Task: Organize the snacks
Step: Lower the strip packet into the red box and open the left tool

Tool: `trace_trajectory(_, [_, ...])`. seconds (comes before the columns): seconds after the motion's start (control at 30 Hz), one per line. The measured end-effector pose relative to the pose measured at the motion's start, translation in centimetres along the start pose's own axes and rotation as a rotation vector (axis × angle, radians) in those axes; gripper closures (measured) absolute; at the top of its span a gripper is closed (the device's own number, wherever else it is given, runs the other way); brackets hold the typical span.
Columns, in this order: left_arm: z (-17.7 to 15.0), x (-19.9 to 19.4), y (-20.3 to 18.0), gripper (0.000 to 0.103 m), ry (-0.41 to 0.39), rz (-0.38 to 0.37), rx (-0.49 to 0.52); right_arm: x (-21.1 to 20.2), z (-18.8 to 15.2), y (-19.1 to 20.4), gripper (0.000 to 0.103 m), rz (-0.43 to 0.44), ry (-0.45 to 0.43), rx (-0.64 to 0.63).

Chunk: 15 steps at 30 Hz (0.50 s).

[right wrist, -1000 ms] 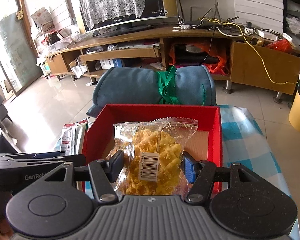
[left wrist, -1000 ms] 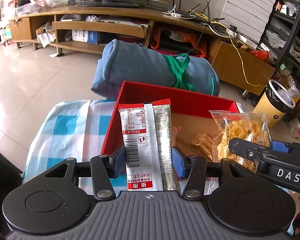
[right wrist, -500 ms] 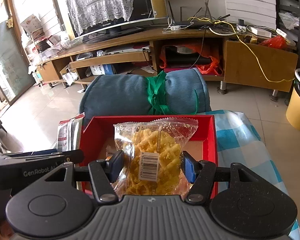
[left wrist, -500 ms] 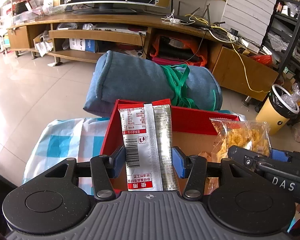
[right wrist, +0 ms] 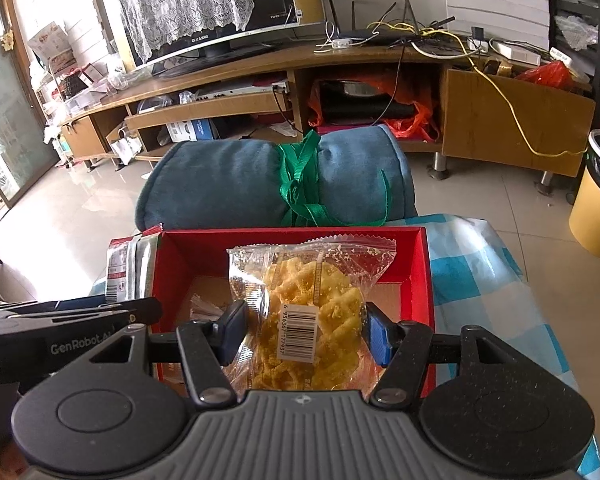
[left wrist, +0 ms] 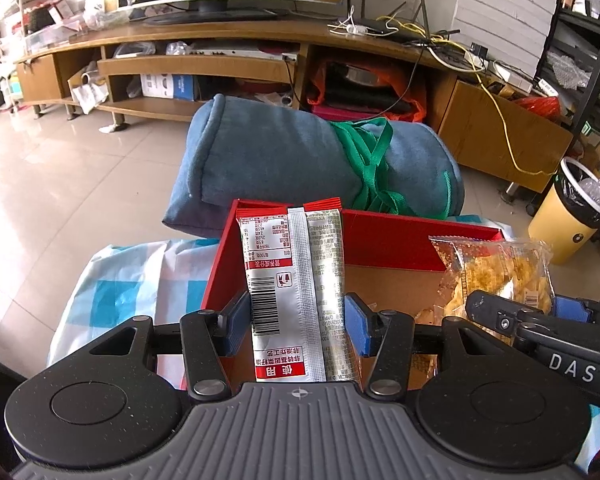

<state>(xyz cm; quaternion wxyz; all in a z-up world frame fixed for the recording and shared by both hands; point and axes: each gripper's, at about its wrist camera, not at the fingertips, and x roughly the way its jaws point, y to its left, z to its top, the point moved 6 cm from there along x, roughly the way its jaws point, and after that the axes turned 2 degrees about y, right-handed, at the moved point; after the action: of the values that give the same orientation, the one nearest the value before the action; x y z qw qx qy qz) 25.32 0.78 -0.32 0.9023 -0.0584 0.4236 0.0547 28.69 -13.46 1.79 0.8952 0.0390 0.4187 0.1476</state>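
My left gripper (left wrist: 295, 322) is shut on a red-and-silver snack packet (left wrist: 296, 280), held upright over the left end of the red box (left wrist: 392, 240). The right gripper (right wrist: 304, 330) is shut on a clear bag of yellow crisps (right wrist: 300, 304), held upright above the middle of the same red box (right wrist: 420, 264). Each gripper shows in the other's view: the right one with its crisp bag (left wrist: 496, 268) at the right edge, the left one with its packet (right wrist: 128, 264) at the left. A few small wrapped snacks (right wrist: 204, 308) lie on the box's cardboard floor.
The box rests on a blue-and-white checked cloth (left wrist: 132, 280) over a low table. Behind it lies a rolled blue blanket (left wrist: 284, 160) tied with a green strap. A yellow waste bin (left wrist: 572, 216) stands at the right, and a wooden TV stand (left wrist: 228, 64) runs along the back.
Both grippers have moved forward over the red box with their packets, so the box has slid lower in both views and more of the blanket shows. Both grips are unchanged.
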Motion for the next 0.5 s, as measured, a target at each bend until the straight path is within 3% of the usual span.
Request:
trace_trajectory(0.33, [-0.2, 2.0, -0.1, 0.045, 0.032, 0.021, 0.009, 2.4, -0.1, -0.6, 0.047, -0.023, 0.038, 0.004])
trace_trajectory(0.5, [-0.1, 2.6, -0.5, 0.051, 0.038, 0.019, 0.017, 3.6, -0.3, -0.5, 0.047, -0.026, 0.061, -0.001])
